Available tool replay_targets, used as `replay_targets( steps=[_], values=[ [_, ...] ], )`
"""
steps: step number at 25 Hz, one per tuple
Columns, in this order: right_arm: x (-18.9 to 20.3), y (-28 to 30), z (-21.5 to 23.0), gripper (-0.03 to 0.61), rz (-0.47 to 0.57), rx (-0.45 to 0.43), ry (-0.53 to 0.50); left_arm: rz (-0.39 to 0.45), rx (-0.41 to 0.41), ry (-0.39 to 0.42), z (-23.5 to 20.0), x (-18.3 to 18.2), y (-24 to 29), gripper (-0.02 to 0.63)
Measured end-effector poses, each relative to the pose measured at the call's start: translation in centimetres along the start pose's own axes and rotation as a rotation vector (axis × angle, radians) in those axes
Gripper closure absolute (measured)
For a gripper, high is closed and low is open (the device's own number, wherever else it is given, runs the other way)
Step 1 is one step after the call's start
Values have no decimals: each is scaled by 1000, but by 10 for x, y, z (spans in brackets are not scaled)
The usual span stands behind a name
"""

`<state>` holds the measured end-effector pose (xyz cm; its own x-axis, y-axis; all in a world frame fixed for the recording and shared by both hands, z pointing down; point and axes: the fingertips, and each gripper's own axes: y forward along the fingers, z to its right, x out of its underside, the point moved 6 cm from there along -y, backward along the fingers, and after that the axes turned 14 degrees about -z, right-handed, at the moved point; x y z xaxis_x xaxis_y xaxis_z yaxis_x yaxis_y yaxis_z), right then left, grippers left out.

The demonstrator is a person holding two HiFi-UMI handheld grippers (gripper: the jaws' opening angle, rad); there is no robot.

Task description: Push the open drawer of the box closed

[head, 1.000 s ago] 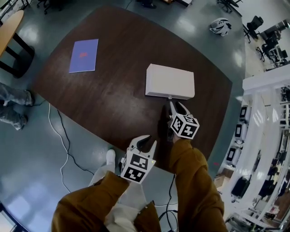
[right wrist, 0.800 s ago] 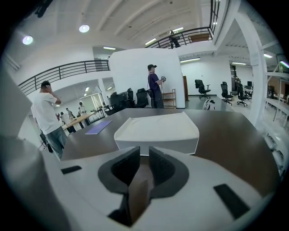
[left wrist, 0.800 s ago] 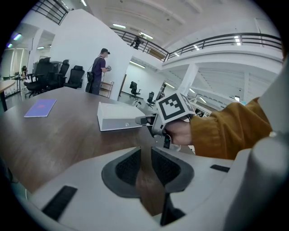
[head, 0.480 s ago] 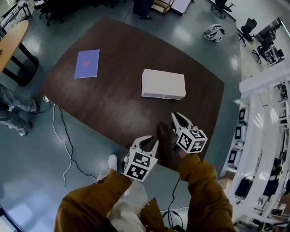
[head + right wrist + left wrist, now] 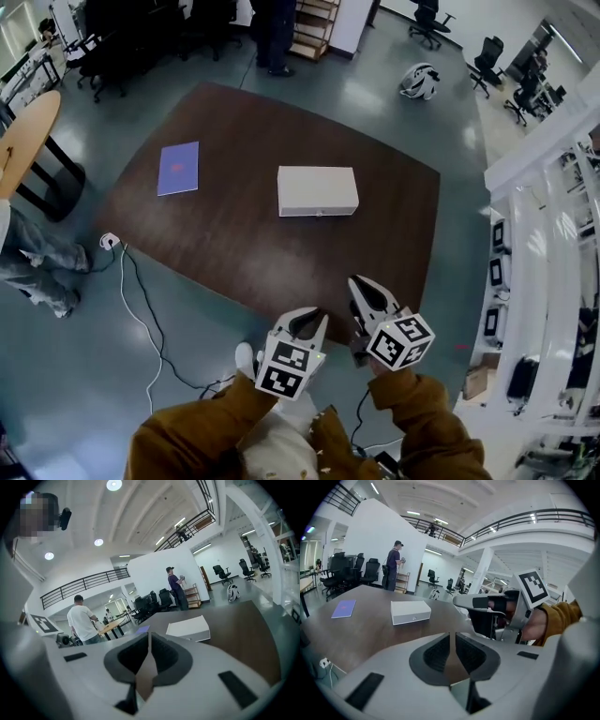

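Observation:
The white box (image 5: 318, 190) sits mid-table on the dark brown table (image 5: 225, 244), its drawer front flush with the body and the small handle facing me. It also shows in the left gripper view, box (image 5: 410, 611), and in the right gripper view, box (image 5: 189, 628). Both grippers hang back at the table's near edge, well apart from the box. My left gripper (image 5: 311, 319) is shut and empty, its jaws almost touching (image 5: 453, 641). My right gripper (image 5: 360, 285) is closing its jaws with nothing between them (image 5: 149, 641).
A purple booklet (image 5: 179, 168) lies on the table's left part. A white cable and plug (image 5: 110, 241) trail on the floor by the table's left edge. A round wooden table (image 5: 21, 131) and a person's legs (image 5: 33, 267) are at far left. Office chairs stand beyond.
My right gripper has drawn back from the box's front to the table's near edge and its jaws have come together. The view has pulled away from the box. The left gripper has barely moved.

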<state>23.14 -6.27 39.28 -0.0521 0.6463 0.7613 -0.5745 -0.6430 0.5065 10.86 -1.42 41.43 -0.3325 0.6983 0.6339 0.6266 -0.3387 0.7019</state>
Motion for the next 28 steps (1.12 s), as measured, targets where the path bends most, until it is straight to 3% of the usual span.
replay_targets(
  steps=[6,12,19,28],
  values=[
    [19,-57,-37,554,15,35,-16,24,14,24,42,11,-27,595],
    [38,-81,-76,563,32,37,-27,20,55,59,54,24,-59,607],
    [43,-91,-87,572,27,42,-13,67,25,6,53,33,-81,607],
    [45,-92,-114,574,-9,-6,-88,91,30,-20,60,34,-89,607]
  ],
)
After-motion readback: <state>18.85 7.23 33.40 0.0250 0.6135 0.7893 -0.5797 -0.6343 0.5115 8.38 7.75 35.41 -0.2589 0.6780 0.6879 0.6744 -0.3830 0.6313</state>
